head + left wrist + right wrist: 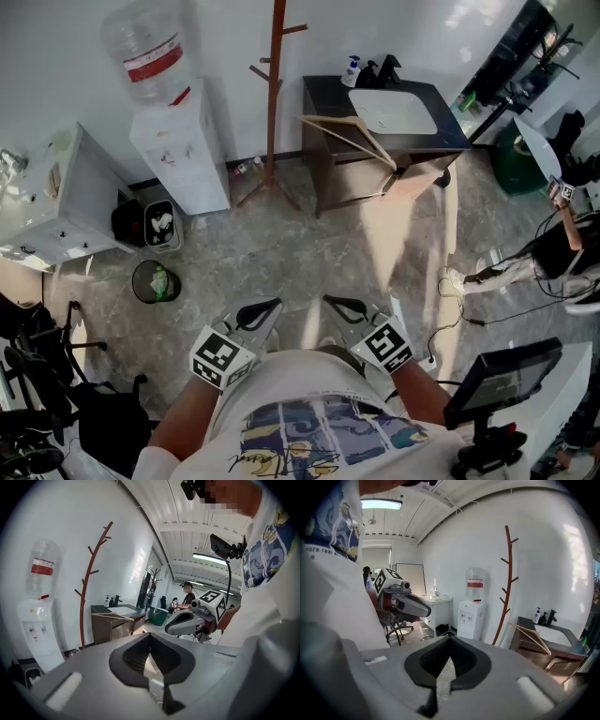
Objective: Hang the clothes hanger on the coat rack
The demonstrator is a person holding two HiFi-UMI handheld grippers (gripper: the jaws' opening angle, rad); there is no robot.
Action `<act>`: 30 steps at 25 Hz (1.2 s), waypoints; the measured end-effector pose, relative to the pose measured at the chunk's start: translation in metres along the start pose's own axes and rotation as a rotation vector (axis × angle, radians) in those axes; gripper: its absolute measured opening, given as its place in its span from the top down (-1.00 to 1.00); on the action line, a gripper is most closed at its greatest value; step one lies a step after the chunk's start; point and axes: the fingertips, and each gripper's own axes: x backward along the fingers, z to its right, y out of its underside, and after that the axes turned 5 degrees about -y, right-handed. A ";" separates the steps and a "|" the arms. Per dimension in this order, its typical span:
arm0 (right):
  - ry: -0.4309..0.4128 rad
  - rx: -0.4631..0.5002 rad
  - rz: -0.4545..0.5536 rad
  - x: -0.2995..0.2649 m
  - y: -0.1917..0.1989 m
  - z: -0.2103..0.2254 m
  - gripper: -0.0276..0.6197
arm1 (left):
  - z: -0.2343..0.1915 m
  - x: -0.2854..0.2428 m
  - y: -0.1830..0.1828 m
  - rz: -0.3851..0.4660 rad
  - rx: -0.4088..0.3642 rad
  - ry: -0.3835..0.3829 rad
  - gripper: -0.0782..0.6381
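Nearest, we hold two grippers before our chest. The left gripper and the right gripper both have the jaws fully together and grip nothing. Farther away stands one cabinet. One hanger lies at its front edge, with its long axis along that edge, left to right. Which way its hook points we cannot tell. Left of the cabinet stands one rack, apart from the hanger.

A dark desk is set far right on the grey stone floor. A white basin and bottles are carried on its top, and a wooden clothes hanger is laid over its near left edge. A coat rack and a water dispenser are stood on the floor to its left.
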 end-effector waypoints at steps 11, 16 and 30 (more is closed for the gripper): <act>0.056 -0.041 -0.027 -0.025 -0.006 -0.002 0.91 | -0.038 0.001 0.016 -0.041 -0.001 0.071 0.77; 0.089 -0.094 -0.011 -0.022 -0.003 0.021 0.91 | -0.040 -0.022 0.008 -0.037 0.005 0.106 0.77; 0.045 -0.086 0.075 -0.018 -0.028 0.188 0.74 | -0.101 -0.162 -0.067 -0.075 0.030 0.050 0.71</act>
